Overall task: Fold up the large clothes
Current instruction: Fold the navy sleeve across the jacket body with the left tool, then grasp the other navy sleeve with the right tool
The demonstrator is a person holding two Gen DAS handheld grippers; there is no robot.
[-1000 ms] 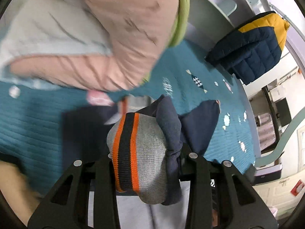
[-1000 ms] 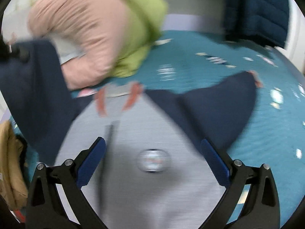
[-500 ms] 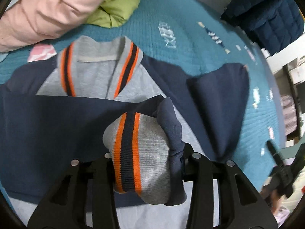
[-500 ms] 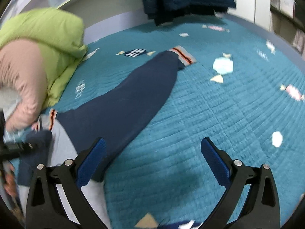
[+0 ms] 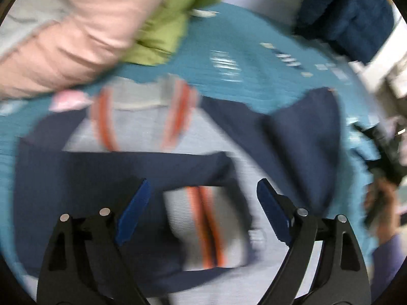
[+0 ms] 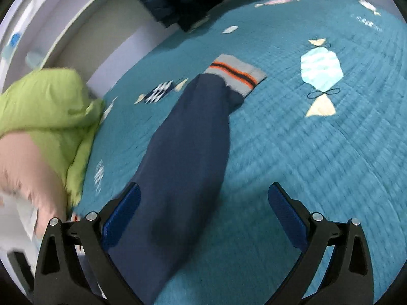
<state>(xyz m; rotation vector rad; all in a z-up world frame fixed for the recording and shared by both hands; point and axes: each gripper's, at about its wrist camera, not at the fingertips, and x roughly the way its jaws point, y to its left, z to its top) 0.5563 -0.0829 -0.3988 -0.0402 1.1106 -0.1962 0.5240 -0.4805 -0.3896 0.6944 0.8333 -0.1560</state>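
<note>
**Navy sleeve laid across body, second sleeve still out**

Navy-and-grey jacket (image 5: 142, 137) flat on teal quilt (image 6: 305, 152), collar toward pink bundle (image 5: 76, 38). Near sleeve folded over the chest, striped cuff (image 5: 203, 226) lying between the jaws of left gripper (image 5: 201, 203); jaws opening, pads clear of cloth. Right gripper (image 6: 203, 211) spread wide, empty, above far sleeve (image 6: 185, 157), which stretches out toward its cuff (image 6: 236, 73).

Risks, judged:
- Released cuff may spring or slide off the chest if left pads snag knit on withdrawal.
- Grabbing far sleeve mid-length could drag the body and undo the first fold.
- Left view blurred; exact cuff lie uncertain.
</note>
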